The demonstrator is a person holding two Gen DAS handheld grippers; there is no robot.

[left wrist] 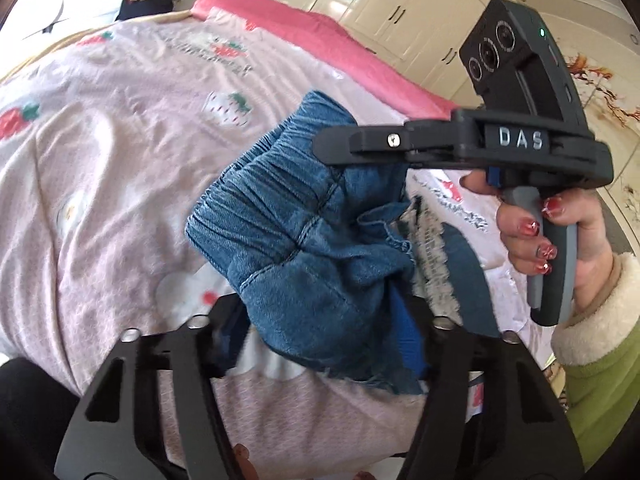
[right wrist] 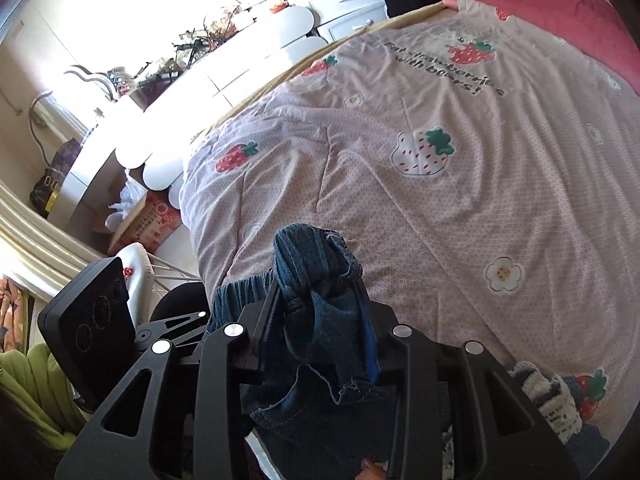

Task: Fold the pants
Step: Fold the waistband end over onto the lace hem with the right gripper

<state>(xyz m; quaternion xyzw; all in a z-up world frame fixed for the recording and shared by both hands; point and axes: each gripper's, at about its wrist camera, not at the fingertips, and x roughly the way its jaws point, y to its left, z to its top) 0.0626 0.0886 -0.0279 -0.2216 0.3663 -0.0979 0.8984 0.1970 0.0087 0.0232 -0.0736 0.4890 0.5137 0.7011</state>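
Observation:
The blue denim pants (left wrist: 296,240) are bunched and held up above the bed, the gathered elastic waistband on top. My left gripper (left wrist: 320,332) is shut on the denim close to the camera. My right gripper (left wrist: 344,148) comes in from the right in the left wrist view, its fingers shut on the waistband's upper edge. In the right wrist view my right gripper (right wrist: 320,320) is shut on a wad of denim (right wrist: 316,264); the left gripper's body (right wrist: 92,320) shows at lower left beside it.
A bed with a pink strawberry-print quilt (right wrist: 420,140) lies below. A pink pillow (right wrist: 560,12) is at the head. A white patterned cloth (right wrist: 556,400) lies on the quilt at the right. White drawers (right wrist: 344,0) and a cluttered desk stand beyond the bed.

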